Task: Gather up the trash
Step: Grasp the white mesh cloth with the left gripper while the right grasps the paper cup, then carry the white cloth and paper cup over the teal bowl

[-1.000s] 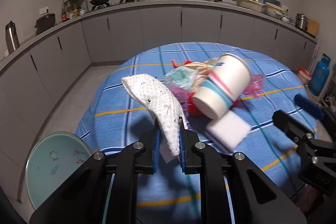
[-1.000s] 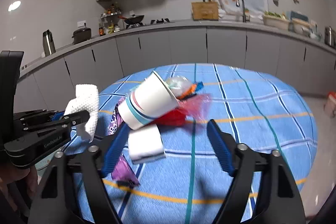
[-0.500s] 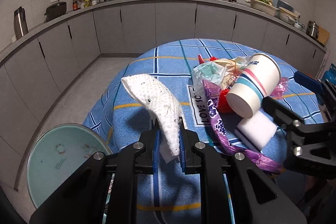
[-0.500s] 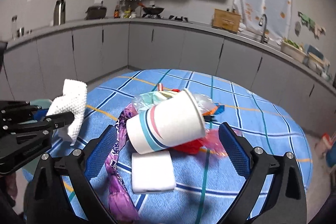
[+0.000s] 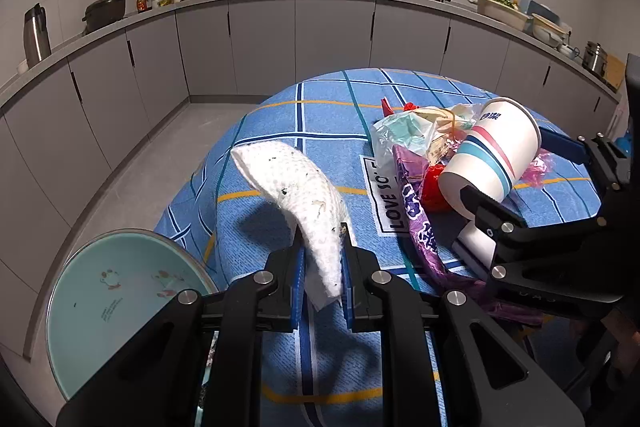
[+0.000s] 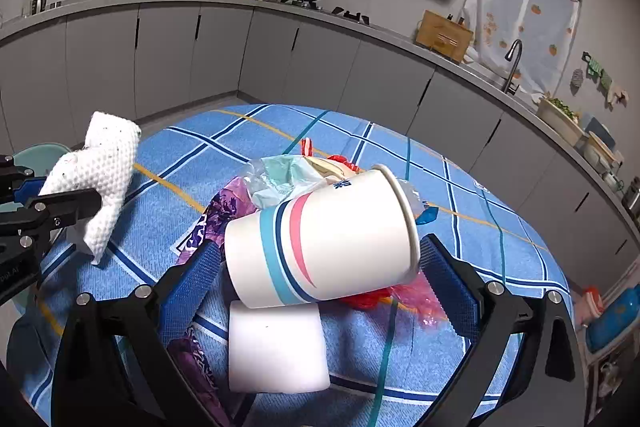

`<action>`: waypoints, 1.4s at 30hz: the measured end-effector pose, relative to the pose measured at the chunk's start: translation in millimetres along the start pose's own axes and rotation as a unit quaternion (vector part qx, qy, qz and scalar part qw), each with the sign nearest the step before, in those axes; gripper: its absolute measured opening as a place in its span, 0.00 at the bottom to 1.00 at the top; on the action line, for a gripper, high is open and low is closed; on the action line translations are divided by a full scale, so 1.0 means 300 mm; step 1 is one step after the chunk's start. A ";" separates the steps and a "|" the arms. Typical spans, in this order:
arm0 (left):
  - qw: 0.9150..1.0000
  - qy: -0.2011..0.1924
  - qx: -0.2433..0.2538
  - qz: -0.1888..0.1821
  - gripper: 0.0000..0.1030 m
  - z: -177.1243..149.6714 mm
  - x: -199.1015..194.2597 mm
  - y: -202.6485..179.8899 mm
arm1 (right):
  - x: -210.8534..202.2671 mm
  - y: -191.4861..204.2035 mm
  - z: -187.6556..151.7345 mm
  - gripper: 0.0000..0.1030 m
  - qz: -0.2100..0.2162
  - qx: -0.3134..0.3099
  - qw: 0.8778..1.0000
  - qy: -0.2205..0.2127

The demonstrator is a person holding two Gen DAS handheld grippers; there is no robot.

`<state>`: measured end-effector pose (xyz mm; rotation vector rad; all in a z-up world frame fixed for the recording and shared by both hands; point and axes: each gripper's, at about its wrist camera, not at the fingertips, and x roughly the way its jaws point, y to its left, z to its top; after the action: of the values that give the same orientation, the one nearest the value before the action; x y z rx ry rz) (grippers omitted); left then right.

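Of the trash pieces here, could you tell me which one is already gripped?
The white textured cloth, clamped in the left gripper; the rest lie on the table.

Round table [image 5: 280, 367] carried a blue plaid cloth [image 6: 460, 347] with yellow, white and dark lines. Trash sat in 1 heap right of centre in the left wrist view. White foam block [image 6: 276, 347] lay flat on the cloth at the near edge of the heap. Purple wrapper [image 5: 420, 227] ran along the cloth just left of it. Paper cup [image 6: 324, 247] lay on its side over the block and red plastic [image 5: 434, 187]. Clear bag [image 5: 400, 135] sat behind.
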<state>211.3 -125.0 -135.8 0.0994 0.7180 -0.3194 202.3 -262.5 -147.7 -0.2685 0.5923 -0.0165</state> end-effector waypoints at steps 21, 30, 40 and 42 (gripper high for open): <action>1.000 -0.023 0.006 0.004 0.15 -0.010 -0.117 -0.017 | -0.222 -0.063 -0.039 0.88 0.017 0.083 0.994 -0.062; 0.999 -0.031 0.007 0.010 0.15 -0.024 -0.177 -0.004 | -0.285 -0.042 -0.051 0.88 0.026 0.092 0.993 -0.071; 0.999 -0.042 0.005 0.010 0.15 -0.045 -0.243 0.005 | -0.350 -0.028 -0.056 0.88 0.029 0.101 0.991 -0.083; 0.999 -0.044 0.005 0.012 0.15 -0.051 -0.254 0.011 | -0.364 -0.019 -0.051 0.88 0.032 0.101 0.991 -0.087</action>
<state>148.9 -99.5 -96.9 0.1029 0.6278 -0.3022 103.5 -261.7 -98.3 -0.0520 0.4223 0.0093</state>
